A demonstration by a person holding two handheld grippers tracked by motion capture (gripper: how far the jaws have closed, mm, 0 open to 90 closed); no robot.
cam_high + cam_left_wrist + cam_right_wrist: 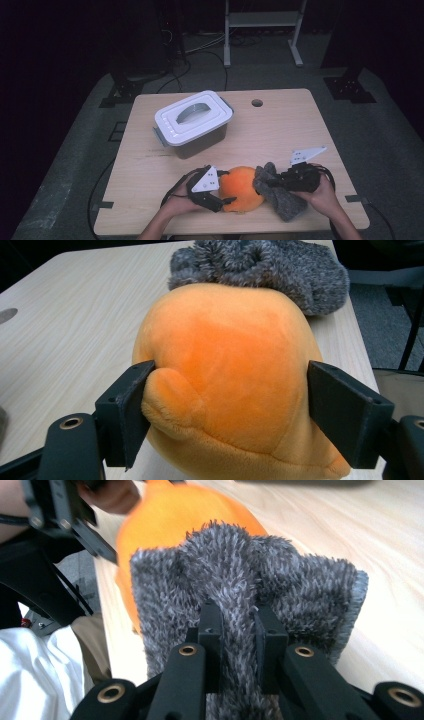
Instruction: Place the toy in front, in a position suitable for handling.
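Round orange plush (227, 375) touches fuzzy grey cloth (240, 595).

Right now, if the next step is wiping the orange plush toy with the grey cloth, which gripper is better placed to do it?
The right gripper: it is already shut on the grey cloth, which touches the orange plush toy. The left gripper clamps the toy, steadying it.

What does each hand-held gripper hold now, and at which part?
The left hand-held gripper clamps the orange plush toy across its two sides. The right hand-held gripper pinches a raised fold in the grey fuzzy cloth.
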